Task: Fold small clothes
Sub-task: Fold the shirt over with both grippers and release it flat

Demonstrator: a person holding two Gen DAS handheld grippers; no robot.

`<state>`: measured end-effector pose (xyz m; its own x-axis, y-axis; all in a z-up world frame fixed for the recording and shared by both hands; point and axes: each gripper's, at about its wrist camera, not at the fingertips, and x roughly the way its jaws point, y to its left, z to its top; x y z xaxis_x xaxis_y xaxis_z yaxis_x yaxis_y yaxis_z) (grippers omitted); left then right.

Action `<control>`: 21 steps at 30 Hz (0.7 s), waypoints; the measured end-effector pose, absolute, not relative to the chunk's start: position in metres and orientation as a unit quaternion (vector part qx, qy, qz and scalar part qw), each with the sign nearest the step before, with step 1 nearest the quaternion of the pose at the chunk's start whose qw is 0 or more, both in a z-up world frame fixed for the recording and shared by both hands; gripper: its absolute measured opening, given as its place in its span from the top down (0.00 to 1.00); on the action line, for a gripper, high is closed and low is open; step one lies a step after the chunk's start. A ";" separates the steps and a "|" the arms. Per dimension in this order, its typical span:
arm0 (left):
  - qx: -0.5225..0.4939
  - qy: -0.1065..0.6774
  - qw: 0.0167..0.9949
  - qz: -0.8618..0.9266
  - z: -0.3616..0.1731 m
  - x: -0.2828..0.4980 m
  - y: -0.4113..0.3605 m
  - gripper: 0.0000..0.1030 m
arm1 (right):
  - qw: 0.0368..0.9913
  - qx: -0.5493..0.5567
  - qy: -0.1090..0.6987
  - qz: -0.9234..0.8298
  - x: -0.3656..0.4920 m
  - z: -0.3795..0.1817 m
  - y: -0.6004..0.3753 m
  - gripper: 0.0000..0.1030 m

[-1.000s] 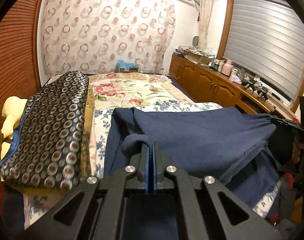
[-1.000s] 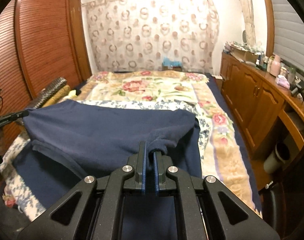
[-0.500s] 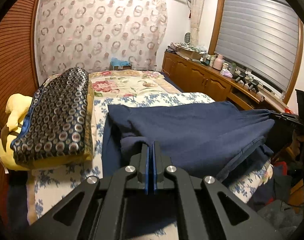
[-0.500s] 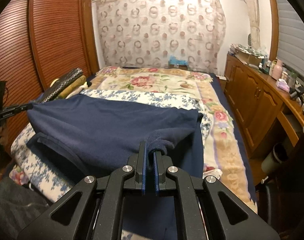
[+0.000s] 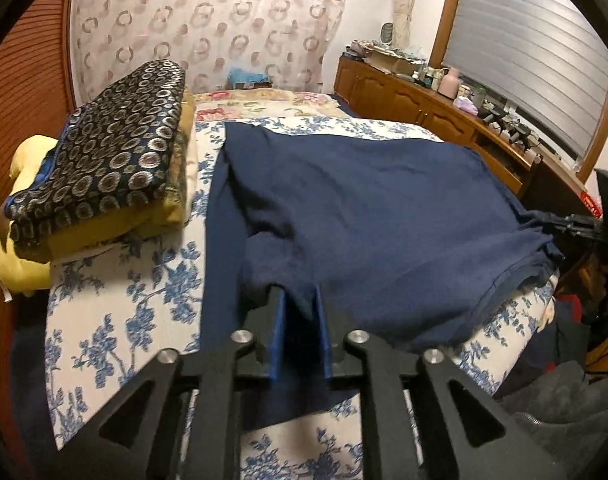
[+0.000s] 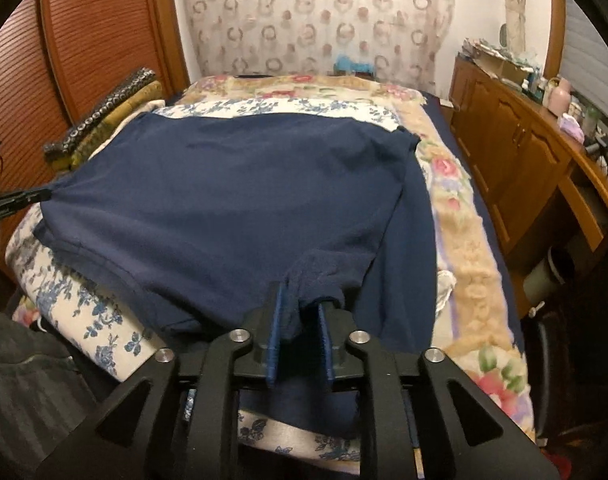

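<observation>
The bed (image 5: 116,328) fills both views, dressed in a white cover with blue flowers, and a pink floral blanket (image 6: 456,184) lies farther up it. Spread flat across the bed near its foot is the navy garment (image 5: 364,208), its top layer lying over a lower layer that shows along the sides. On the left side of the bed, just beside the garment, sits a folded stack of ring-patterned fabric (image 5: 104,160) over mustard cloth, with a yellow pillow (image 5: 20,156) under it. A wooden cabinet (image 6: 516,148) runs along the right wall, cluttered on top. Left gripper (image 5: 298,320): fingers spread apart, a bunched corner of the navy cloth lying loose between them. Right gripper (image 6: 298,316): fingers likewise parted, a small fold of the garment's other near corner resting between the blue pads (image 6: 273,332), not pinched.
</observation>
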<state>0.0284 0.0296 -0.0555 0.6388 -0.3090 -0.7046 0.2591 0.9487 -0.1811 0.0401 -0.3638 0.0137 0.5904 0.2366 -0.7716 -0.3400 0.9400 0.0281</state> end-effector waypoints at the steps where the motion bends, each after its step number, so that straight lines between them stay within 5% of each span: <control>1: -0.035 0.394 0.905 -0.157 -0.055 0.025 0.032 0.78 | 0.891 -0.065 0.420 0.158 0.040 0.017 -0.364 0.74; 3: -0.040 0.391 0.907 -0.151 -0.054 0.020 0.038 0.64 | 0.895 -0.073 0.412 0.156 0.037 0.023 -0.363 0.57; 8: -0.046 0.384 0.912 -0.139 -0.050 0.017 0.046 0.46 | 0.902 -0.087 0.392 0.158 0.032 0.036 -0.359 0.49; 12: -0.043 0.383 0.914 -0.126 -0.052 0.021 0.049 0.44 | 0.909 -0.093 0.376 0.154 0.036 0.046 -0.355 0.37; 21: -0.038 0.387 0.917 -0.093 -0.061 0.036 0.051 0.44 | 0.915 -0.093 0.347 0.181 0.050 0.046 -0.323 0.31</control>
